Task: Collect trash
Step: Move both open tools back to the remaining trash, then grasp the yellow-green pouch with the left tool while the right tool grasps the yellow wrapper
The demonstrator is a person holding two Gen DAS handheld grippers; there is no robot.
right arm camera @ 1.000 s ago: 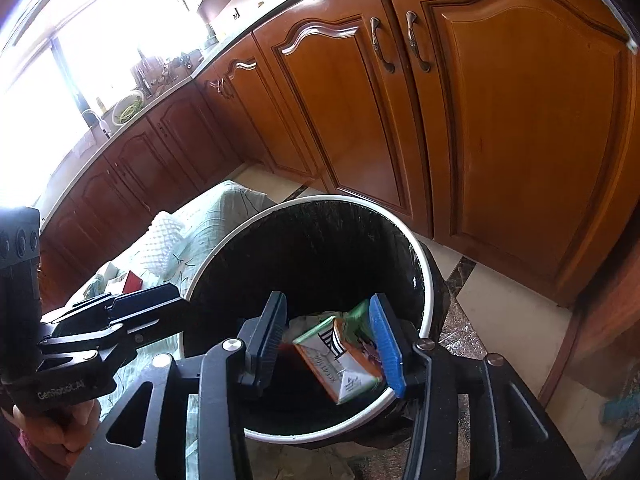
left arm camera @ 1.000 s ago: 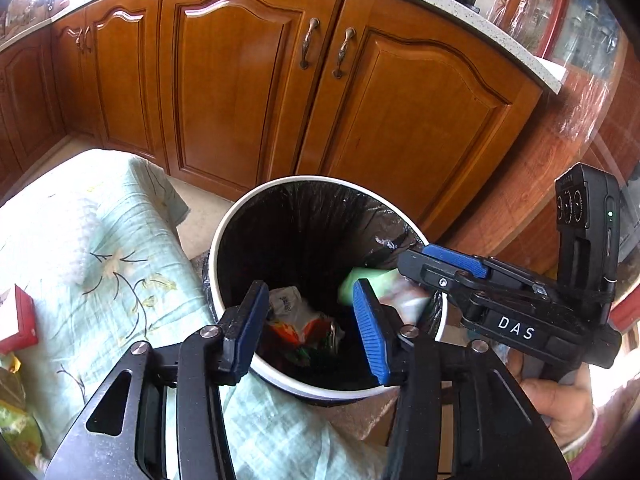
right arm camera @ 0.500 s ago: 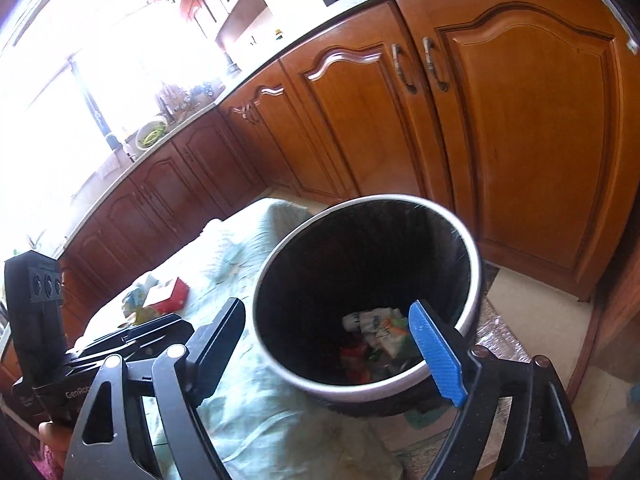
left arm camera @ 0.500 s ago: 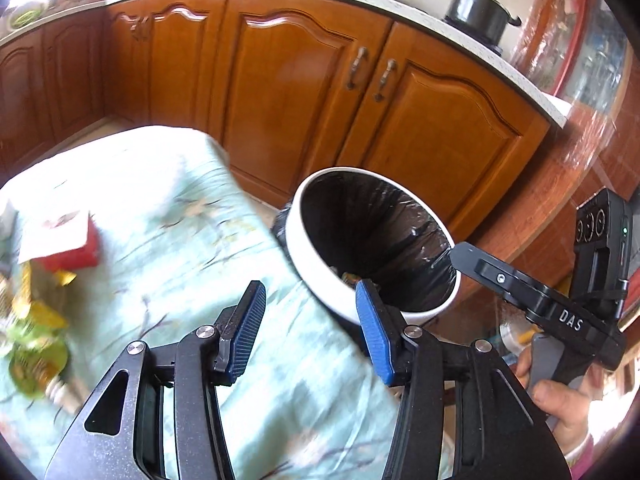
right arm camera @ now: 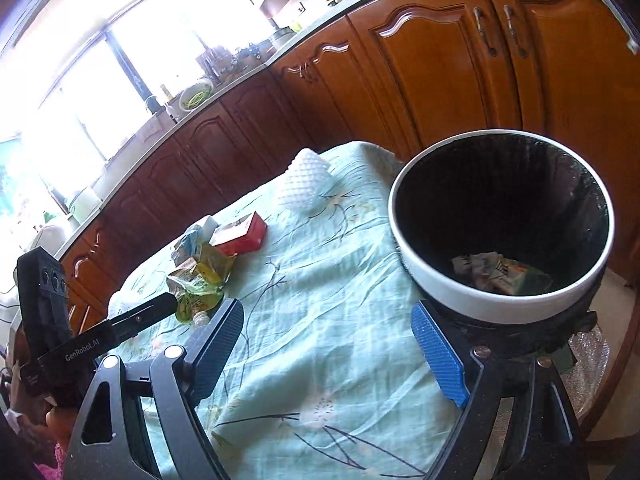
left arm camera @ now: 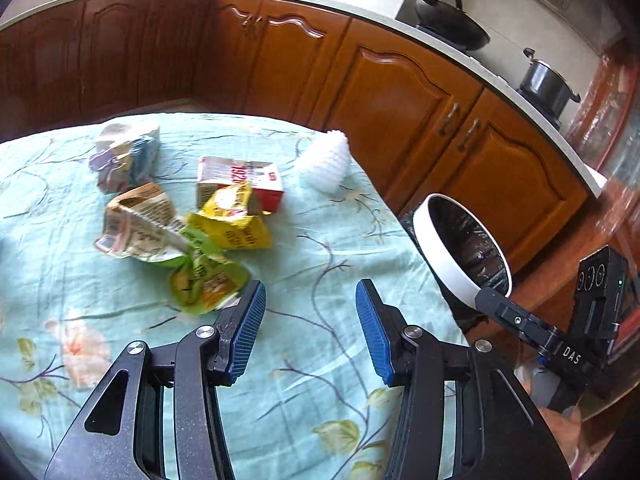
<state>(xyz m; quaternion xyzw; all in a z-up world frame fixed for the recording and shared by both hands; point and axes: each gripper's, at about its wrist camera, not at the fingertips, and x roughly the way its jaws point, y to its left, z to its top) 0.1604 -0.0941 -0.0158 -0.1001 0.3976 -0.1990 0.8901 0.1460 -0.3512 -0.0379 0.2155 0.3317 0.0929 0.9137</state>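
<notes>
A white-rimmed trash bin (right arm camera: 472, 296) with a black liner stands at the table's right edge, crumpled packaging (right arm camera: 500, 276) lying in its bottom. Trash sits on the floral tablecloth: a red-and-white carton (left arm camera: 240, 184), a yellow wrapper (left arm camera: 234, 220), a green pouch (left arm camera: 204, 284), a brown crumpled bag (left arm camera: 136, 224), a pale crushed carton (left arm camera: 124, 156) and a white foam net (left arm camera: 326, 162). My left gripper (left arm camera: 310, 330) hovers open and empty over the cloth, just right of the green pouch. My right gripper (right arm camera: 330, 348) is open wide and empty, beside the bin's rim.
Wooden kitchen cabinets (left arm camera: 400, 108) run behind the table and bin. A wok (left arm camera: 448, 20) and a pot (left arm camera: 546, 80) sit on the counter. The tablecloth (right arm camera: 320, 280) lies bare between the trash pile and the bin. A hand (left arm camera: 560, 420) holds the right gripper's handle.
Both grippers pulled back from over the bin toward the table. The right gripper let go of its carton into the bin and opened wide. The left view now faces the trash pile.
</notes>
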